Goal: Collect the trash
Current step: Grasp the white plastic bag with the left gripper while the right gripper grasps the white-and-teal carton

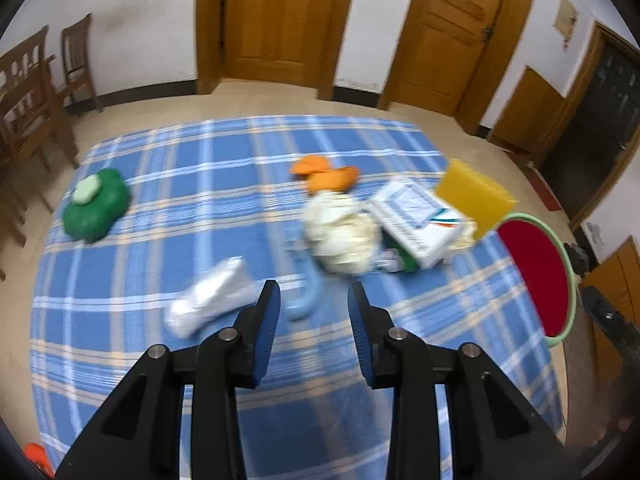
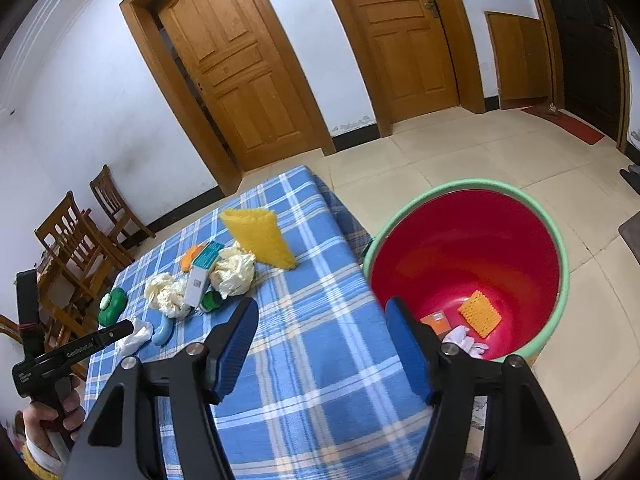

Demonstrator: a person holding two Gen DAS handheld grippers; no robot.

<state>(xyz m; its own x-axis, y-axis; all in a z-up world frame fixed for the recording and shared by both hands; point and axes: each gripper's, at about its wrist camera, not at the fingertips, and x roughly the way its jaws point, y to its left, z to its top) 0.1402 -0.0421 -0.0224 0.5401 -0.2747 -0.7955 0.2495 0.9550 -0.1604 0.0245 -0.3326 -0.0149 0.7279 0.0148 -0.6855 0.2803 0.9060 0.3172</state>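
Observation:
Trash lies on a blue plaid tablecloth (image 1: 208, 208). My left gripper (image 1: 314, 300) is open and empty, above the cloth, with a crumpled white wrapper (image 1: 212, 300) just to its left and a light blue curved piece (image 1: 308, 292) ahead. Beyond lie a cream crumpled wad (image 1: 340, 232), a white box (image 1: 416, 220), orange peels (image 1: 326, 172), a yellow sponge (image 1: 474, 196) and a green soap dish (image 1: 98, 204). My right gripper (image 2: 320, 316) is open and empty, over the table edge beside the red bucket (image 2: 472, 248), which holds an orange pad (image 2: 480, 312) and white scraps (image 2: 464, 340).
Wooden chairs (image 1: 28, 92) stand left of the table. Wooden doors (image 1: 280, 20) line the far wall. The bucket stands on tiled floor (image 2: 460, 160) at the table's right edge, also seen in the left wrist view (image 1: 540, 272). The left gripper (image 2: 108, 336) shows at the right view's left.

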